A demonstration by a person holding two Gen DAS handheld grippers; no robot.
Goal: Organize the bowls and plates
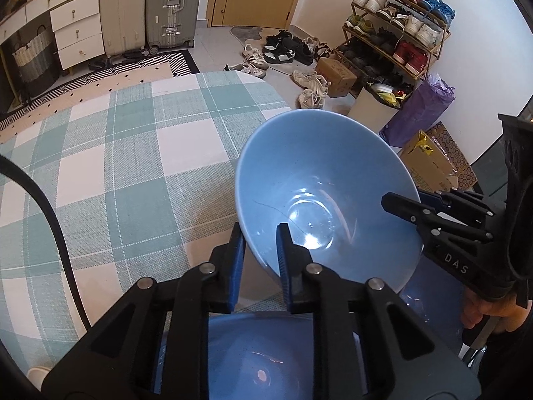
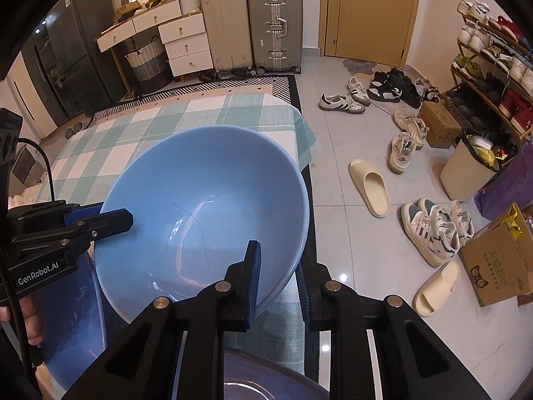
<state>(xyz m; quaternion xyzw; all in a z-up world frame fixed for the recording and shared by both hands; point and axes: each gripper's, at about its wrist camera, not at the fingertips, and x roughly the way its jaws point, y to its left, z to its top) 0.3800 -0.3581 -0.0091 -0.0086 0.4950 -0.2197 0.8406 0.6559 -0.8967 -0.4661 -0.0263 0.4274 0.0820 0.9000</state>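
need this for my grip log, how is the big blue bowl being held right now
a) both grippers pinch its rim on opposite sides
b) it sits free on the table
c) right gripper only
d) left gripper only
a: the left gripper straddles the blue bowl rim on one side, and the right gripper pinches the opposite rim, one finger inside and one outside.

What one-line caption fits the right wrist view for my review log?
Both grippers pinch opposite rim edges of a tilted light blue bowl above the checked tablecloth, right gripper nearest, left gripper opposite.
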